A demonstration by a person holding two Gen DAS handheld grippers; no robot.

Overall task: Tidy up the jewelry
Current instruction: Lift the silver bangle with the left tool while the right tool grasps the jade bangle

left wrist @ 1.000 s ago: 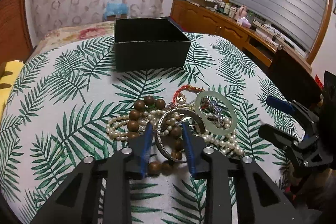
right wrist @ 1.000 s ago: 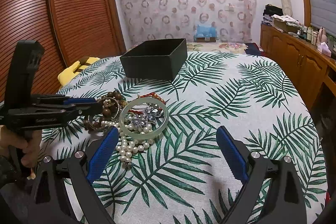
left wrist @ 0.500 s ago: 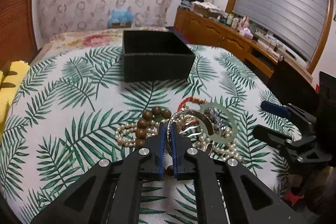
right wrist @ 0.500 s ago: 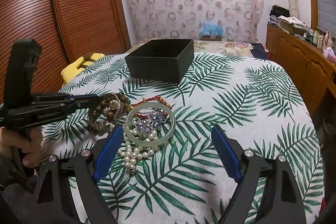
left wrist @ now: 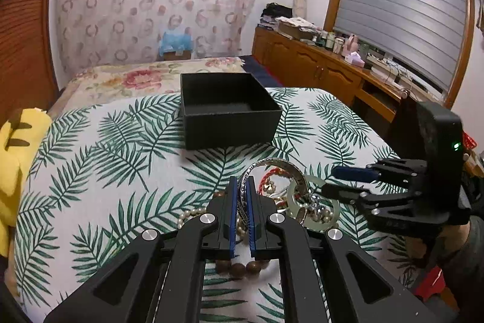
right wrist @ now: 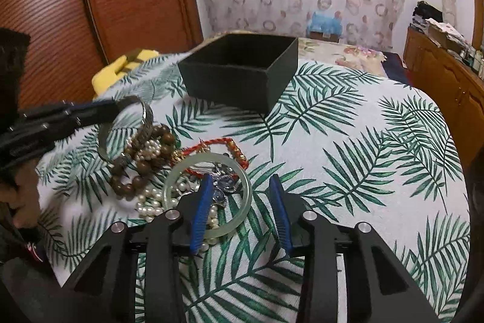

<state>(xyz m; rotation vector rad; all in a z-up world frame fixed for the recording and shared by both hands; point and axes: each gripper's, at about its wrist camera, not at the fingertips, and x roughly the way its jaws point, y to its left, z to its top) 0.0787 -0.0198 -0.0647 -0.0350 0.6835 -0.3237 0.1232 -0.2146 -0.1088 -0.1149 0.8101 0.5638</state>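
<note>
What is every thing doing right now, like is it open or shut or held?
Left gripper: shut on silver bangle.
Right gripper: closing around jade bangle, not pressing it.
Black box: open, looks empty.
Pearl necklace: lying loose.
Wooden bead bracelet: lying loose.

R gripper (right wrist: 242,211) low in frame, blue pads closing w/ near rim of pale green bangle (right wrist: 208,192) between them; pads not yet pressing it. Blue flower brooch (right wrist: 222,183) lies inside bangle, on pearl strands (right wrist: 151,206). Red cord bracelet (right wrist: 222,146) just behind, wooden bead bracelet (right wrist: 142,162) to its left. L gripper (right wrist: 99,111) clamps silver bangle (right wrist: 142,126), tilted up over the beads. Black open box (right wrist: 242,71) further back on leaf-print cloth (right wrist: 363,147).
</note>
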